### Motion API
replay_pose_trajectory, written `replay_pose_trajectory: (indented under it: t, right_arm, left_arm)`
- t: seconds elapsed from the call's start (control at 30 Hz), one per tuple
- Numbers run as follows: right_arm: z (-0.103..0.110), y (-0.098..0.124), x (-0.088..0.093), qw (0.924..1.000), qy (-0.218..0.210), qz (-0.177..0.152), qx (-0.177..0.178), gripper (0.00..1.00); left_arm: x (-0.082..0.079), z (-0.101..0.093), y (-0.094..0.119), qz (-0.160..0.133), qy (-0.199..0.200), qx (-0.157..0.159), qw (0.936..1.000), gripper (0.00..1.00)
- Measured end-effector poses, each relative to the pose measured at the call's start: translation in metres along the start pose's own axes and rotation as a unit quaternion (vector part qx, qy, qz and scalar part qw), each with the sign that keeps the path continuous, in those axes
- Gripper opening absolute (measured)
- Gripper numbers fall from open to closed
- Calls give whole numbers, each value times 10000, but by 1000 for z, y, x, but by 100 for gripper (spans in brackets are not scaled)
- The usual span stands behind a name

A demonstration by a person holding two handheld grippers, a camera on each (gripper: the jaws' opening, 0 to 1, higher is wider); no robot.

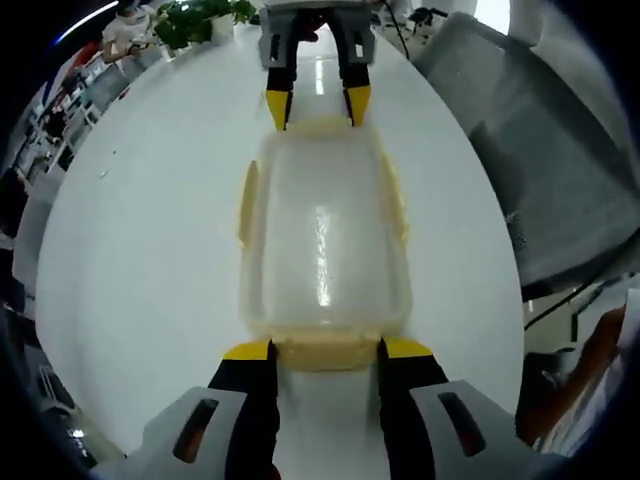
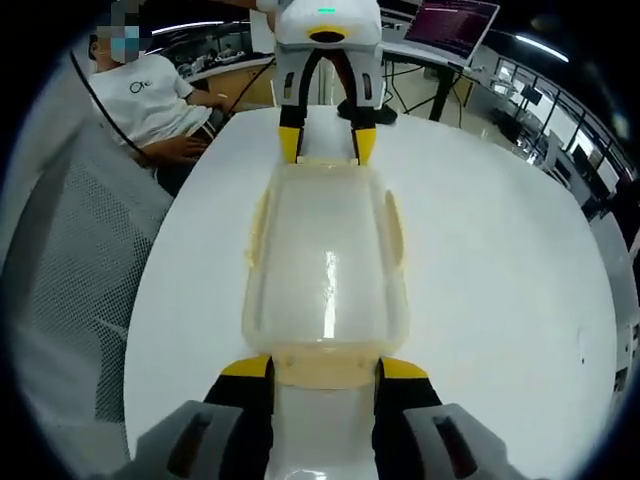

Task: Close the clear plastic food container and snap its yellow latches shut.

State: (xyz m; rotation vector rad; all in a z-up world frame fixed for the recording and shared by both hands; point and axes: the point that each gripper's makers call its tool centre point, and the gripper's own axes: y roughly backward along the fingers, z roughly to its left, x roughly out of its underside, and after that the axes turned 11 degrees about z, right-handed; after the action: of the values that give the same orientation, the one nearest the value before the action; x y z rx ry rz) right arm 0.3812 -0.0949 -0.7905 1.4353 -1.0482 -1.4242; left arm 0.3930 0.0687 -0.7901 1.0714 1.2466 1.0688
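— So where do we stand with the container (image 1: 322,240)?

— We have it lying flat on the white table (image 1: 150,260), lid already down, held end to end between our two tools. The left gripper (image 1: 325,352) has its yellow-tipped jaws parted, straddling the yellow latch (image 1: 327,352) on the near short end. In the right gripper view, the right gripper (image 2: 326,370) does the same at the opposite latch (image 2: 325,372), jaws spread either side of it. Neither is clamped on anything.

— And the long-side latches?

— We see one side latch (image 1: 246,205) flaring out from the wall, and another (image 1: 396,200) on the other side, so we'd judge those unfastened. Whether the end latches have clicked home we honestly cannot tell; the fisheye blurs that edge.

— What could spoil it from here?

— If we push from one end harder than the other, the box may skate across the smooth table instead of the latch snapping. If the lid sits slightly proud at a corner, a latch could fold over without catching the rim. And pressing with parted jaws risks a tip slipping off the narrow latch and nudging the box askew.
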Motion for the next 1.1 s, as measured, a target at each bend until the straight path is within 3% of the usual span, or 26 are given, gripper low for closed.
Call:
replay_pose_trajectory:
  t: [0.3,1.1]
  right_arm:
    - [4,22,-9,9995,-13,-304,-62,37]
    - [14,82,-12,9990,164,-410,88,37]
  left_arm:
    - [-2,-6,19,-3,106,-37,9999,36]
    - [-30,-16,77,47,200,-151,9997,37]
